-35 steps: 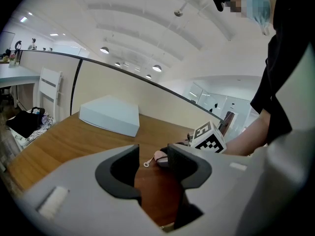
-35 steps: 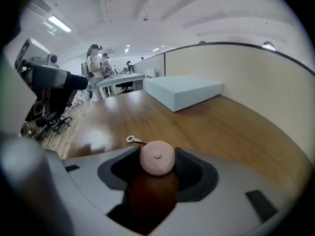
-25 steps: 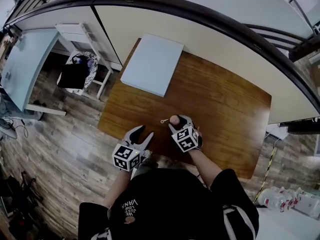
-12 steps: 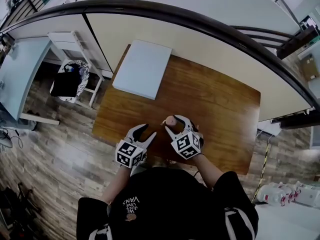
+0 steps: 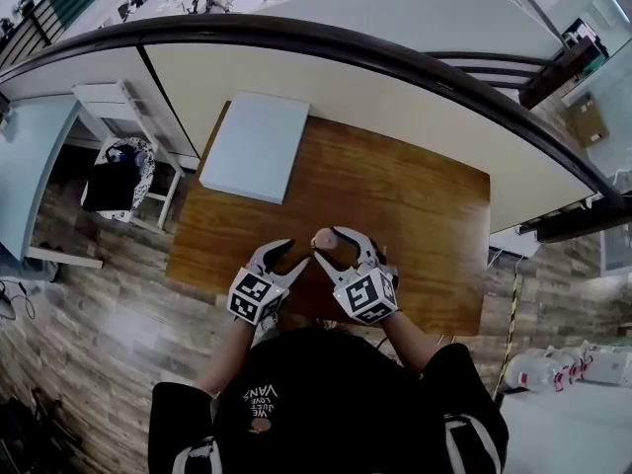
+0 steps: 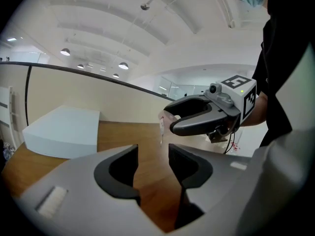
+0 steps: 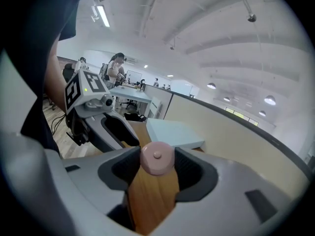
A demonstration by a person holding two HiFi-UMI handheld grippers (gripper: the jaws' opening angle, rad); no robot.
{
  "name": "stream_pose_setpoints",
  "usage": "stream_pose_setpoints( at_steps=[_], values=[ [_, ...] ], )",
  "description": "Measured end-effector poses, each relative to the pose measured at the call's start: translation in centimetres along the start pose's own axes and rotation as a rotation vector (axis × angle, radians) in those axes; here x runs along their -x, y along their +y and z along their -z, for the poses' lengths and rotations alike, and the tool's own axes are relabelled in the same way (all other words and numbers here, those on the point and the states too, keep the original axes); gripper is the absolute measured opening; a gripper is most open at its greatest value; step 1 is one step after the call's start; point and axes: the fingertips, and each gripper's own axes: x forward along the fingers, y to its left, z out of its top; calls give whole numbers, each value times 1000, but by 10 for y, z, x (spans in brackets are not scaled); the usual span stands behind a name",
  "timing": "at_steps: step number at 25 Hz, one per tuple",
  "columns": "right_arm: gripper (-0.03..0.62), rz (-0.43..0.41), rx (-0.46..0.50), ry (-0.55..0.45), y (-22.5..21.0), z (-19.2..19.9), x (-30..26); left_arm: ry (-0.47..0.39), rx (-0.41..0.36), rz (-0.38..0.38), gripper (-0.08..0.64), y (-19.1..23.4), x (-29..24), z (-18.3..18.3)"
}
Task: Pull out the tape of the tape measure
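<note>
While the right gripper (image 7: 157, 155) stays out of contact with the wood, it clenches a small round pink tape measure (image 7: 157, 162) between its jaws, held above the wooden tabletop (image 5: 415, 215). The left gripper (image 6: 153, 154) is released: its jaws have just been opening and stand apart, with nothing between them, only bare wood beyond. In the left gripper view the tape measure sits just ahead of those jaws, slightly to the right, and a thin strip (image 6: 161, 132) dangles below it. Seen from the head view, both grippers are close together over the tabletop's near edge, tips nearly meeting. A flat white box (image 5: 255, 146) lies at the far left corner, well apart from them.
</note>
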Motion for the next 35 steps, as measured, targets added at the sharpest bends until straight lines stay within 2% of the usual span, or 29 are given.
stream_pose_setpoints(
  at_steps=[8,13,14,16,17,27,32,35],
  values=[
    [224,43,17,-38,-14,-10,24,-64,-94,123,179,-22,-24,-33],
    [224,68,-3,-54,-20,-10,33,-89,-110,156,170,-32,-34,-44],
    [224,71,-7,-56,-21,-10,34,-93,-110,160,149,-33,-35,-45],
    [224,81,-21,-59,-23,-10,37,-102,-106,158,49,-34,-35,-48],
    [224,86,-25,-59,-24,-10,38,-105,-101,159,23,-34,-35,-49],
    [224,103,-31,-25,-27,4,40,-102,-35,224,17,-43,-23,-49],
    [224,108,-110,-46,-31,8,41,-98,-14,255,15,-45,-12,-49],
    [224,120,-116,-38,-35,11,42,-100,4,256,16,-44,-7,-50]
  ],
)
